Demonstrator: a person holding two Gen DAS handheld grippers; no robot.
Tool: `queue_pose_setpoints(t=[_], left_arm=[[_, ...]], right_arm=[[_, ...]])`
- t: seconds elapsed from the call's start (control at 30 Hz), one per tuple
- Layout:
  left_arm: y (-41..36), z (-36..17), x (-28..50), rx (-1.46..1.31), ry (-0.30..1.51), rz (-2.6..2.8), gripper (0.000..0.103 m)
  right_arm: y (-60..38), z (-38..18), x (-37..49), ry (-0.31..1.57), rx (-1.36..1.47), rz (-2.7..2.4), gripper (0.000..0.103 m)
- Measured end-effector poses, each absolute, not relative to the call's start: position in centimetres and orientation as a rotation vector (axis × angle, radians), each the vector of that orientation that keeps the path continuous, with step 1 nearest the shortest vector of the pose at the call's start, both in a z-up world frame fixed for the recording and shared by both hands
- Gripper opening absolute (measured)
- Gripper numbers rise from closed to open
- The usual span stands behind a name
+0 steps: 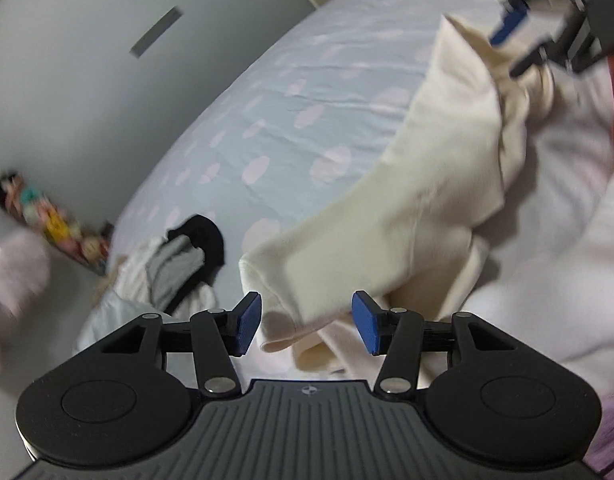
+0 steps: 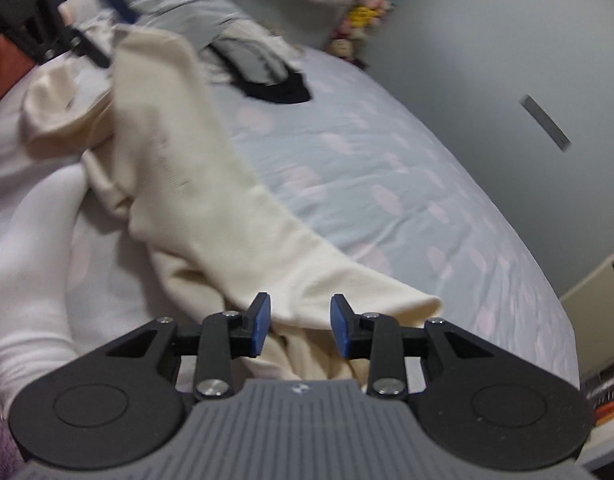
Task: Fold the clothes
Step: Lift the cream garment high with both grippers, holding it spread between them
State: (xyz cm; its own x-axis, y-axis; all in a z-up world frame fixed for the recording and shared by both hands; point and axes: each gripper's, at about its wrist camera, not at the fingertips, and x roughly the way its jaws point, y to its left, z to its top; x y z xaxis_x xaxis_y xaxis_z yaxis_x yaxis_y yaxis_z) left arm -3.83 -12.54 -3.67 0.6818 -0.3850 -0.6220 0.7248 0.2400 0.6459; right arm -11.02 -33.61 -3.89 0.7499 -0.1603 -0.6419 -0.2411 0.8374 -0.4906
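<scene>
- So the thing being folded is a cream garment (image 1: 407,200), stretched out in a long band across the bed (image 1: 267,112), which has a pale blue sheet with whitish cloud blobs on it.
- Left gripper (image 1: 307,322): blue pads spread apart, one end of the cream garment sitting in the gap between them. The pads aren't pinching it as far as I can see.
- Right gripper (image 2: 301,326): same deal, pads apart with the other end of the cream garment lying between and under them, not squeezed.
- From the left wrist view the right gripper shows up blurry at the far end of the cream garment, right above its bunched-up part.
- There's a small clothes pile (image 1: 179,268) (grey, black and white stuff) on the bed, well apart from the cream garment, toward the bed's corner.
- White fabric (image 2: 35,272) lies just beside the cream garment, along its edge away from the open sheet.
- Some colourful toys (image 2: 367,12) beyond the bed, too blurry to tell what they are.
</scene>
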Motion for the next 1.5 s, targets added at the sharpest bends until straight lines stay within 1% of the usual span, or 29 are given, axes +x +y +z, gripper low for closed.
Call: queue_pose_setpoints(t=[0.1,0.23,0.37,0.57,0.67,0.7,0.77,0.83,0.87,0.9,1.0,1.07,1.17,1.2,1.23,1.27,1.5], left_arm=[[-12.5,-5.4,-4.0,1.195,0.308,-0.72,0.048],[-12.1,-7.8,-4.6,1.364,0.222,-0.686,0.048],[-11.9,-9.4,-5.6,1.472,0.054,-0.68,0.048],[-13.0,-10.3,-5.4,1.519,-0.019,-0.732,0.048],[-13.3,-11.0,-4.6,1.54,-0.032,-0.734,0.048],[-13.5,-11.1,-4.3,1.53,-0.026,-0.732,0.048],[-13.9,-10.7,-3.6,1.483,0.005,-0.735,0.04],[-14.4,-10.1,-3.2,1.436,0.043,-0.744,0.03],[-14.5,-9.6,-3.0,1.411,0.063,-0.75,0.027],[-14.7,-9.0,-2.8,1.382,0.085,-0.754,0.019],[-15.1,-6.5,-1.2,1.248,0.195,-0.75,0.012],[-15.4,-5.1,-0.4,1.164,0.262,-0.746,0.011],[-16.2,-4.0,0.6,1.103,0.3,-0.741,0.01],[-16.2,-3.7,0.7,1.086,0.308,-0.741,0.01],[-16.1,-3.2,0.6,1.068,0.316,-0.743,0.009],[-15.8,-2.7,0.4,1.045,0.327,-0.746,0.009],[-14.0,0.7,0.7,0.878,0.408,-0.756,0.009]], right_arm=[[-33.1,-4.8,-10.6,0.733,-0.667,0.055,0.045],[-32.3,-6.6,-10.5,0.733,-0.845,0.083,0.046],[-32.0,-8.1,-10.2,0.73,-0.973,0.126,0.046],[-31.5,-10.8,-10.0,0.709,-1.242,0.211,0.045],[-31.6,-11.7,-10.0,0.683,-1.307,0.238,0.045],[-31.6,-11.9,-9.9,0.672,-1.308,0.234,0.045],[-31.7,-12.0,-9.6,0.648,-1.292,0.217,0.045],[-31.8,-12.1,-9.2,0.627,-1.274,0.203,0.043],[-31.8,-12.0,-9.1,0.62,-1.262,0.2,0.039],[-32.0,-11.9,-8.9,0.617,-1.251,0.194,0.036],[-32.5,-11.7,-8.3,0.623,-1.216,0.171,0.036],[-32.8,-11.5,-7.9,0.626,-1.193,0.156,0.037],[-33.3,-11.1,-7.4,0.626,-1.157,0.134,0.037],[-33.3,-10.9,-7.3,0.618,-1.143,0.129,0.029],[-33.4,-10.7,-7.3,0.61,-1.13,0.124,0.017],[-33.6,-9.9,-7.3,0.597,-1.091,0.109,0.011],[-36.5,-1.0,-7.0,0.466,-0.668,-0.041,0.009]])
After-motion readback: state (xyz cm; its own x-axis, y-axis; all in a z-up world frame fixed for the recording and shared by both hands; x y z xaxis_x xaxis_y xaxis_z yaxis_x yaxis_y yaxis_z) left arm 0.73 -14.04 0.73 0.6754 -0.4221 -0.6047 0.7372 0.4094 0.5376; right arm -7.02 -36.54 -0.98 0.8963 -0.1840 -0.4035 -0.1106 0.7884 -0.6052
